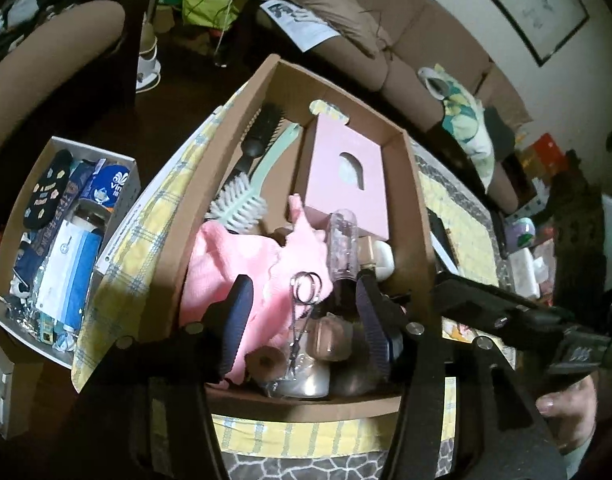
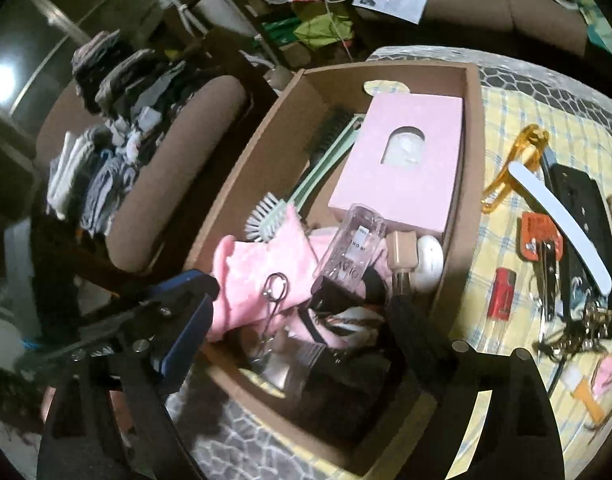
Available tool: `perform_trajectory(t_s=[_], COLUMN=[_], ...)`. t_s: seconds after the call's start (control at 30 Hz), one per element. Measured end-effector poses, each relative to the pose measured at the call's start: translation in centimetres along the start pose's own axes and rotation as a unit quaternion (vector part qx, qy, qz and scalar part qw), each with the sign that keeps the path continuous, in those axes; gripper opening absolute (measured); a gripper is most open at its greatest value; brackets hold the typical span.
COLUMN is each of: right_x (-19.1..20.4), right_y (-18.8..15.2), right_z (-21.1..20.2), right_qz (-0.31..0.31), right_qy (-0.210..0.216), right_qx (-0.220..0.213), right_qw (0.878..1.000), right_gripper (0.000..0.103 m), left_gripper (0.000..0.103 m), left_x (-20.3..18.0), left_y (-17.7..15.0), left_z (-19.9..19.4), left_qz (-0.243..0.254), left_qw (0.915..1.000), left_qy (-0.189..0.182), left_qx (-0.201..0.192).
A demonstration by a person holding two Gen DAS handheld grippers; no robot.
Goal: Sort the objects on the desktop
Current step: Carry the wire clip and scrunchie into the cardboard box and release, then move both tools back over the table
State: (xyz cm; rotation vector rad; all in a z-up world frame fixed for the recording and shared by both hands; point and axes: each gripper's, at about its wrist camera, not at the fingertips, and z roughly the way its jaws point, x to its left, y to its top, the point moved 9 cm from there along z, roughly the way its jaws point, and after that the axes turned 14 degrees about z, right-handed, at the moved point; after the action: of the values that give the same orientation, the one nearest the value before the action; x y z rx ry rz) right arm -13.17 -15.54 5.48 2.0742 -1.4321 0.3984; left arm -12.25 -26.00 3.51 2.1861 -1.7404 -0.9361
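Light: dim, warm indoor; room edges fall to black.
Glare: bright lamp spot (image 2: pixel 1 80) at left edge, right wrist view.
Distortion: strong fisheye bowing, dark vignetted corners.
Focus: soft throughout; near foreground blurred, box interior shadowed.

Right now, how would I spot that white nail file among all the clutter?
Find the yellow checked cloth right of the big cardboard box. On it, the nail file leans across a black case, beside orange glasses. It is the only long, slim, white strip with rounded ends.
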Motion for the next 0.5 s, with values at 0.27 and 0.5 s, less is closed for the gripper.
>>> perform_trajectory(t_s=[0.27, 0.5], right_x=[0.4, -6.5], right_y=[-0.5, -1.2], right_z=[-5.6, -11.1], right_qz=[-0.025, 0.012], right_qy=[-0.018, -0.072], right_qx=[-0.05, -0.13], right_qw=[0.998, 0.989], right_gripper=[0.094, 0.099], left_gripper=[0.065, 0.082], left_x=[-2.3, -7.3], left_y=[0.1, 0.3], left_z=[-0.4, -0.2], left_qz=[0.038, 0.077], left_qw=[0.9993, 0.9964], left_qy=[0.001, -0.033], left_qx=[-0.005, -0.015])
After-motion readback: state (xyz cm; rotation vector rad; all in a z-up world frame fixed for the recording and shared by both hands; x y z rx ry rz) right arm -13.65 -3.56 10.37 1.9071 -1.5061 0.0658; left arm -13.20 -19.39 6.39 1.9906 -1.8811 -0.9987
